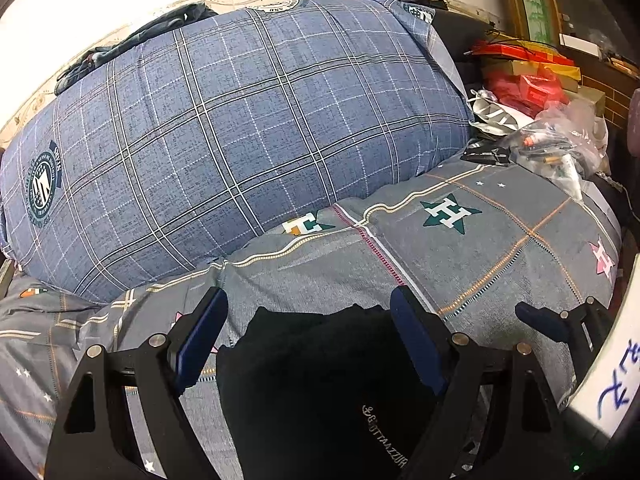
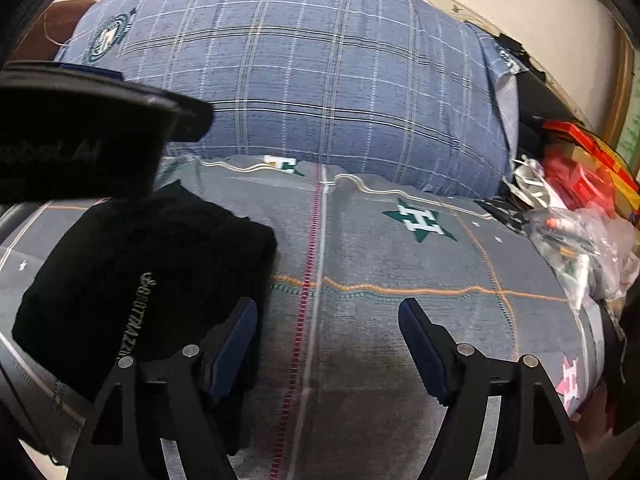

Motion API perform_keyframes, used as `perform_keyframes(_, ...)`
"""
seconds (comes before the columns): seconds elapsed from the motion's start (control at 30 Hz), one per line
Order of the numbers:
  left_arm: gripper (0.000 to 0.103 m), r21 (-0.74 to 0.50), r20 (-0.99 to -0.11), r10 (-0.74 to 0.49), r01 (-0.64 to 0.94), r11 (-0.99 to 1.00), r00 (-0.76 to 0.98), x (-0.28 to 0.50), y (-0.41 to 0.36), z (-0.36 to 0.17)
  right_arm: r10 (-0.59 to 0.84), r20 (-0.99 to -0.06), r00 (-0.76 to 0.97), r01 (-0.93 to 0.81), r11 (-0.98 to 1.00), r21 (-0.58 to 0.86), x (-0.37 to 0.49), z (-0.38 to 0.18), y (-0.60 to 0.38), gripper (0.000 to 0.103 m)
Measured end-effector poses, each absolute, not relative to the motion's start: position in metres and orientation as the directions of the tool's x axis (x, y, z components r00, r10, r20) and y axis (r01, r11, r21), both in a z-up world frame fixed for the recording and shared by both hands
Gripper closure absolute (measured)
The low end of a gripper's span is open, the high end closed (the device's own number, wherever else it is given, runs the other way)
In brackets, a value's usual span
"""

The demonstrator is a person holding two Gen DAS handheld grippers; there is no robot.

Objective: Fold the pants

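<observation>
The black pants lie folded into a compact bundle on the grey patterned bed sheet, with pale lettering on the fabric. My left gripper is open just above them, a finger on either side of the bundle's far edge. In the right wrist view the pants lie at the left. My right gripper is open over bare sheet, its left finger at the bundle's right edge. The right gripper also shows in the left wrist view, at the lower right.
A big blue plaid pillow fills the back of the bed. A heap of red and clear plastic bags and boxes sits at the right edge. Dark clothes lie behind the pillow. The left gripper's body blocks the upper left of the right view.
</observation>
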State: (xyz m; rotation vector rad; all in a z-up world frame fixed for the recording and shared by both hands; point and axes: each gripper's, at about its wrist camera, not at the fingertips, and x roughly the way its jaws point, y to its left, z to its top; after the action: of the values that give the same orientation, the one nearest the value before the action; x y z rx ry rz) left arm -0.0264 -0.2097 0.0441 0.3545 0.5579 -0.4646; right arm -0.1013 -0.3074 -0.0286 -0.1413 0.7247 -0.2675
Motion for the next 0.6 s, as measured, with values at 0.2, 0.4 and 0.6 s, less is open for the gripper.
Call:
perform_keyframes(0.2,0.018,0.193,-0.573,-0.301,0.482,0.855,0.762,-0.019,-0.199,0.043,-0.297,-0.633,0.715,0.167,0.952,-0.258,-0.098,-0.034,-0.298,0.027)
perform_keyframes(0.4,0.019,0.160,-0.624,-0.234,0.415,0.896,0.745,-0.006,-0.160,0.024,-0.268,-0.673,0.690,0.185,0.963,-0.195,-0.090,-0.036,-0.308,0.027)
perform_keyframes(0.6,0.019,0.060,-0.695,-0.189,0.318,0.946,0.694,0.011,-0.094,-0.007,-0.113,-0.728,0.676,0.173,0.985,0.008,-0.081,-0.040,-0.328,0.027)
